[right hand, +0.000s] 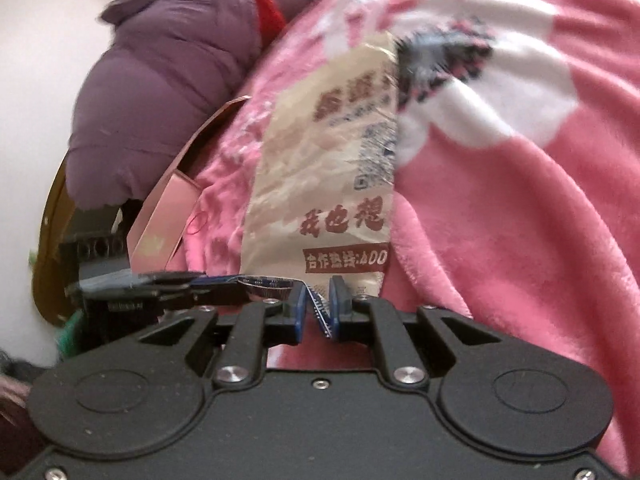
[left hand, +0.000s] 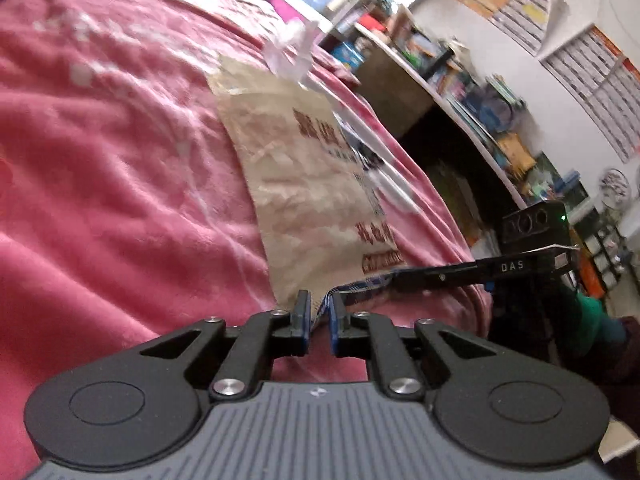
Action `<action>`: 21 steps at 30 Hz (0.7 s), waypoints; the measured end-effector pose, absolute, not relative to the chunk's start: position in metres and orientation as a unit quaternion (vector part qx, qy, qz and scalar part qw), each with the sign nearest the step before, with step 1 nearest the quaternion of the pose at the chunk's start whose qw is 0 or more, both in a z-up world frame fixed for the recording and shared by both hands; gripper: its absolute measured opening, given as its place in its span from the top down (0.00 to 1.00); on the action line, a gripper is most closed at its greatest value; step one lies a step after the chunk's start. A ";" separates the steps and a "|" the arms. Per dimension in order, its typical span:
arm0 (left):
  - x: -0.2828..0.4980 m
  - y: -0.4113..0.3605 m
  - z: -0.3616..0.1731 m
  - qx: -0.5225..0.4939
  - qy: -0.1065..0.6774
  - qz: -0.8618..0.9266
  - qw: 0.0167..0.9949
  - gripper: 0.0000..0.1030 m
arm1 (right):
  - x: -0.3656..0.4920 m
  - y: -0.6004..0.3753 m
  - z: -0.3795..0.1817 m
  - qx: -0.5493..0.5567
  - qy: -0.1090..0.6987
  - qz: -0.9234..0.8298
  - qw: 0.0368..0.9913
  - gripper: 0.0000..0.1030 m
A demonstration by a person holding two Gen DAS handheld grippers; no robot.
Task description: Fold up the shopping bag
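Observation:
A beige shopping bag [left hand: 312, 184] with red print lies as a long flat strip on a pink blanket [left hand: 120, 160]. My left gripper [left hand: 320, 314] is shut on the bag's near edge, where its blue-printed inner side shows. The right gripper [left hand: 404, 276] comes in from the right and holds the same edge close by. In the right wrist view the bag [right hand: 320, 184] runs away from me, with my right gripper [right hand: 317, 308] shut on a crumpled fold of its near end. The left gripper [right hand: 216, 286] reaches in from the left, beside it.
Cluttered shelves [left hand: 460, 92] and a white wall with calendars stand past the blanket's right edge. A clear plastic piece [left hand: 292, 52] lies at the bag's far end. A purple padded jacket [right hand: 160, 80] and pink card pieces [right hand: 168, 208] lie left of the blanket [right hand: 520, 240].

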State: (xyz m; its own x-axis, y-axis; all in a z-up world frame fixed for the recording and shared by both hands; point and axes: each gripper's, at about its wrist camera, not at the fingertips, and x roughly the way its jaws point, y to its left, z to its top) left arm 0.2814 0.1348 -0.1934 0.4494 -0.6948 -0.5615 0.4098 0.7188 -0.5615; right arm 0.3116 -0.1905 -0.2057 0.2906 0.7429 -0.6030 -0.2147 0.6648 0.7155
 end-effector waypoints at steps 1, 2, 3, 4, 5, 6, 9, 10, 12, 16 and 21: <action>0.271 0.131 -0.180 -0.131 0.376 -0.319 0.860 0.90 | 0.315 -0.189 -0.205 0.261 0.516 0.312 0.754 0.95; 0.263 0.127 -0.169 -0.099 0.351 -0.321 0.874 0.90 | 0.319 -0.188 -0.205 0.261 0.528 0.308 0.747 0.96; 0.255 0.122 -0.158 -0.071 0.326 -0.327 0.884 0.90 | 0.323 -0.186 -0.204 0.261 0.538 0.305 0.741 0.96; 0.248 0.117 -0.151 -0.056 0.301 -0.344 0.888 0.90 | 0.327 -0.185 -0.203 0.258 0.547 0.304 0.736 0.96; 0.243 0.114 -0.147 -0.048 0.286 -0.357 0.888 0.90 | 0.328 -0.184 -0.204 0.255 0.551 0.304 0.734 0.96; 0.239 0.108 -0.143 -0.037 0.270 -0.371 0.888 0.90 | 0.331 -0.181 -0.203 0.248 0.559 0.304 0.731 0.96; 0.232 0.080 -0.144 0.024 0.244 -0.401 0.883 0.90 | 0.332 -0.179 -0.203 0.245 0.564 0.299 0.729 0.97; 0.232 0.070 -0.148 0.049 0.245 -0.404 0.880 0.90 | 0.331 -0.181 -0.204 0.252 0.564 0.299 0.727 0.97; 0.232 0.051 -0.158 0.099 0.247 -0.407 0.874 0.90 | 0.330 -0.184 -0.207 0.265 0.564 0.297 0.723 0.97; 0.243 0.041 -0.176 0.116 0.277 -0.385 0.873 0.90 | 0.331 -0.192 -0.209 0.276 0.560 0.303 0.719 0.97; 0.261 0.053 -0.180 0.048 0.316 -0.351 0.880 0.91 | 0.334 -0.202 -0.209 0.285 0.555 0.314 0.716 0.97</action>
State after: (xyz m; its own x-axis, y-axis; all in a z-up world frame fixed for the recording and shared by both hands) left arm 0.2615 0.0531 -0.1796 0.5540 -0.5870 -0.5904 0.6480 0.7492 -0.1369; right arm 0.3344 -0.2018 -0.2091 0.1877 0.7652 -0.6158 -0.1336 0.6410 0.7558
